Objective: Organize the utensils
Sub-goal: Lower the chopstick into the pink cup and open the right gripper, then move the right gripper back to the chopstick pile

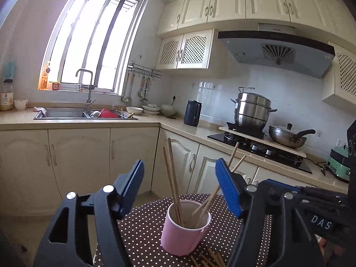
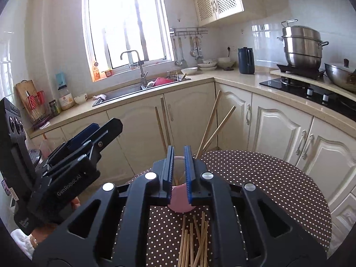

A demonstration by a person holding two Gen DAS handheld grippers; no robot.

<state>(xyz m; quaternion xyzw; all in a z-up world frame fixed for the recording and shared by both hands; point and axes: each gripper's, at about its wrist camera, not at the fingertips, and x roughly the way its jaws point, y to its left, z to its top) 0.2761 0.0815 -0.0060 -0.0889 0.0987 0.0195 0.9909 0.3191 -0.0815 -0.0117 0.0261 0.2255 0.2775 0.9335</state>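
Note:
A pink cup (image 1: 184, 231) stands on a round brown polka-dot table (image 1: 142, 229) and holds several wooden chopsticks (image 1: 172, 178). My left gripper (image 1: 180, 173) is open and empty, its blue-padded jaws spread wide above and around the cup. In the right wrist view the cup (image 2: 180, 198) sits just behind my right gripper (image 2: 178, 153), whose jaws stand nearly shut with a narrow gap and nothing visible between them. Several loose chopsticks (image 2: 195, 240) lie on the table (image 2: 278, 182) under the right gripper. The left gripper (image 2: 89, 133) shows at the left of that view.
Cream kitchen cabinets (image 2: 278, 129) ring the table. A sink (image 2: 133, 89) with dishes lies under the window. A dark kettle (image 2: 245, 60), a steel steamer pot (image 2: 301, 46) and a wok (image 1: 287, 136) stand on the counter and hob.

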